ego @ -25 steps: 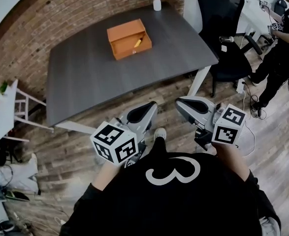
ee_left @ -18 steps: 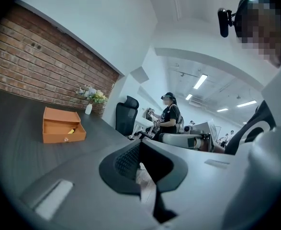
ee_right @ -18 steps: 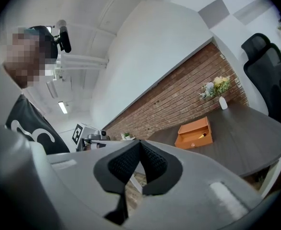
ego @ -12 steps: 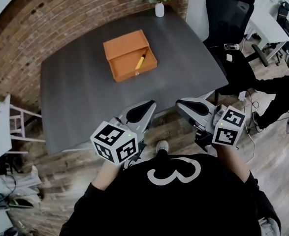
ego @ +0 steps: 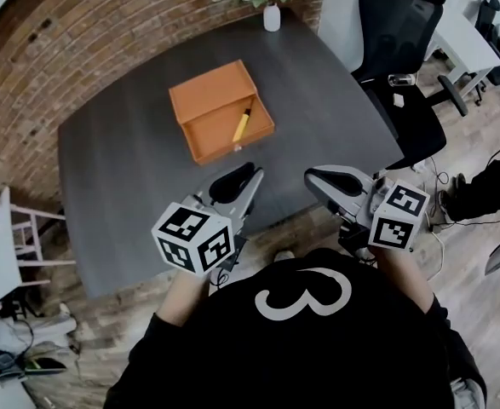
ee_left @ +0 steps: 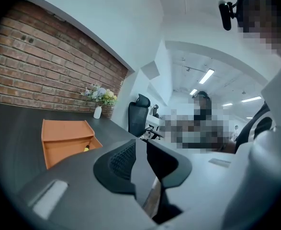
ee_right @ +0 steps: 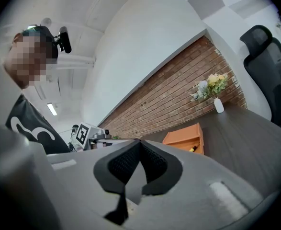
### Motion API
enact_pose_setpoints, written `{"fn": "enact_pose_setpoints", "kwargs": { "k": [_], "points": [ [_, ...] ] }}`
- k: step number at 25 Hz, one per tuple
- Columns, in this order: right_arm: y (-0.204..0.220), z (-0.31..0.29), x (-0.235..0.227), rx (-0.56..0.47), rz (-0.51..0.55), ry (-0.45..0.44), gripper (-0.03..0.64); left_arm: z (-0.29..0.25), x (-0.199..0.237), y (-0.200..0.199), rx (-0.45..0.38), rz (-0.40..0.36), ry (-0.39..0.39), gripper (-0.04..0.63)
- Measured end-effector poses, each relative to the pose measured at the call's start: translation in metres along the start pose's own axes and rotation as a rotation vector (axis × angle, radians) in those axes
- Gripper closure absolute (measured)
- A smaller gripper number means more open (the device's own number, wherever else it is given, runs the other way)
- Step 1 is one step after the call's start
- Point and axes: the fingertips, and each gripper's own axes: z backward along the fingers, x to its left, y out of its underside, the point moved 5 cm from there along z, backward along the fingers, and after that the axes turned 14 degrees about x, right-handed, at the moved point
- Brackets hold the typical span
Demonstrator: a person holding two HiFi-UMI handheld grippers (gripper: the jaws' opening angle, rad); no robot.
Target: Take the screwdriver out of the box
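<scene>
Over the near edge of the worktop (ego: pixel 130 186), side by side and pointing toward the far edge: left hand-held gripper (ego: pixel 251 175) with jaws opening and nothing between them; right hand-held gripper (ego: pixel 311 175) with jaws together at the tips, empty. Toward the far edge, well apart from both: open orange box (ego: pixel 207 99), lid tilted back. Inside it, by the right wall: yellow-handled screwdriver (ego: pixel 242 126), untouched. At the far right corner: white vase (ego: pixel 272 17) of flowers.
</scene>
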Motion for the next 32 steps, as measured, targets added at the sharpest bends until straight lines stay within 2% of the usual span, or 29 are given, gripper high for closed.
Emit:
{"fn": "enact_pose_setpoints", "kwargs": {
  "k": [4,7,11,18,24,29,32],
  "points": [
    [-0.002,-0.005,-0.012,0.017,-0.002,-0.004,0.615,-0.009,0.018,-0.004,0.015,-0.004,-0.043,0.503],
    [-0.008,-0.01,-0.025,0.023,-0.009,-0.022,0.615,-0.015,0.03,-0.011,0.016,0.022,-0.062,0.495],
    [-0.016,-0.024,-0.051,0.049,-0.028,-0.057,0.615,-0.027,0.05,-0.02,0.043,0.024,-0.128,0.478],
    [-0.031,-0.051,-0.1,0.108,-0.067,-0.132,0.615,-0.062,0.086,-0.036,0.151,0.019,-0.195,0.443],
    [-0.042,-0.062,-0.138,0.14,-0.096,-0.187,0.615,-0.099,0.112,-0.047,0.28,0.007,-0.244,0.424],
    [-0.045,-0.071,-0.163,0.143,-0.124,-0.233,0.615,-0.126,0.137,-0.045,0.398,-0.029,-0.291,0.407],
    [-0.042,-0.076,-0.176,0.157,-0.145,-0.243,0.615,-0.141,0.151,-0.04,0.449,-0.025,-0.297,0.403]
  ]
}}
